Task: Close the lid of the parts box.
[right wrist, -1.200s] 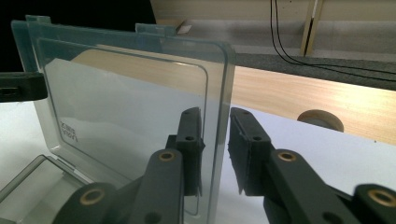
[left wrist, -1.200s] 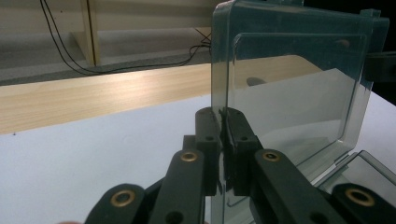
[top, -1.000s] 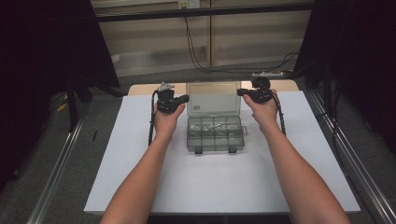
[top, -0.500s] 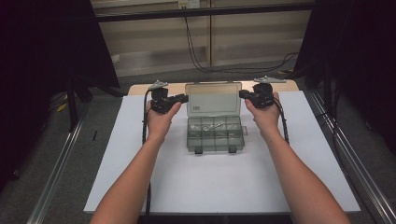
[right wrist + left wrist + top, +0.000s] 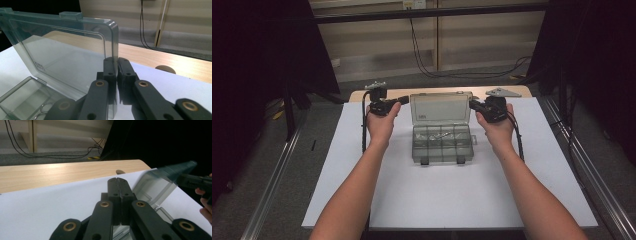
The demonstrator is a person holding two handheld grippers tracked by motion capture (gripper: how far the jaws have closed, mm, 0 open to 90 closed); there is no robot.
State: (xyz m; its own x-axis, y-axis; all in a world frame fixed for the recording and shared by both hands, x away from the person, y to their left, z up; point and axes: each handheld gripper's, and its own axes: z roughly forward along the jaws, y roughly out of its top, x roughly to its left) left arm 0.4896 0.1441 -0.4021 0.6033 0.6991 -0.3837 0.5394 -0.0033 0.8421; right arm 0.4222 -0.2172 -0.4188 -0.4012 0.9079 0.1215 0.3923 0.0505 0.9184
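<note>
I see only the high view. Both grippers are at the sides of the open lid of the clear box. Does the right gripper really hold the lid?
Observer: Yes. In the right gripper view the right gripper has its jaws shut on the side edge of the lid; the clear plastic sits between them.
Operator: And the left one, does it hold the lid too?
Observer: No. In the left gripper view the left gripper has its jaws shut against each other with nothing between them; the lid stands beyond them.

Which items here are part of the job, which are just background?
In the job:
- lid of the clear compartment box, pinched by right gripper
- left gripper, shut, beside the lid
- metal bits inside

Lying about:
- wall cables
- white sheet
</note>
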